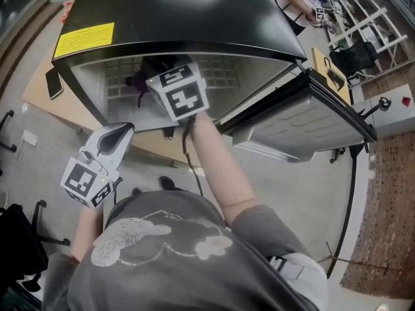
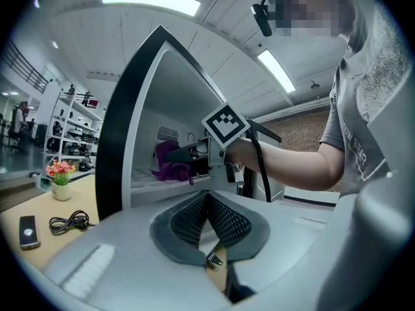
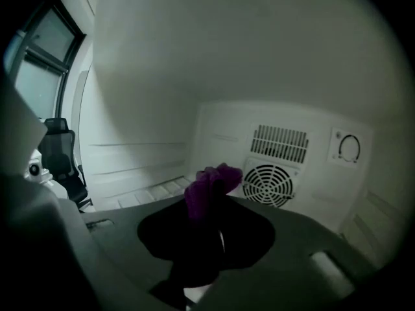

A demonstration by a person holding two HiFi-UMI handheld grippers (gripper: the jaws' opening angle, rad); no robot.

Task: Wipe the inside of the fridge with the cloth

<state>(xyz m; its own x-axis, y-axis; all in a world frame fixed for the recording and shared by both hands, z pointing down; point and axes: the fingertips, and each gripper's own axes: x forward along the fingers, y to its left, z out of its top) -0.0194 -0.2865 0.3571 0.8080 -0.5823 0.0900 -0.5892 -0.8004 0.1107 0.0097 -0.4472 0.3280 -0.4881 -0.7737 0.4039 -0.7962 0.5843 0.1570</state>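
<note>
A black mini fridge (image 1: 194, 11) stands on a wooden table with its door (image 1: 311, 118) swung open to the right. My right gripper (image 1: 149, 86) reaches into the white interior and is shut on a purple cloth (image 1: 138, 83). In the right gripper view the cloth (image 3: 209, 185) bunches up out of my right gripper (image 3: 211, 209), in front of the back wall's fan grille (image 3: 269, 183). My left gripper (image 1: 120, 133) hangs outside the fridge, low on the left. Its ribbed pads (image 2: 224, 219) meet with nothing between them, so my left gripper (image 2: 208, 203) is shut and empty.
A phone (image 1: 55, 83) lies on the wooden table (image 1: 39, 99) left of the fridge. A coiled cable (image 2: 68, 221) and a small flower pot (image 2: 59, 181) share that table. A yellow label (image 1: 83, 39) is on the fridge top. A dial (image 3: 349, 148) sits on the back wall.
</note>
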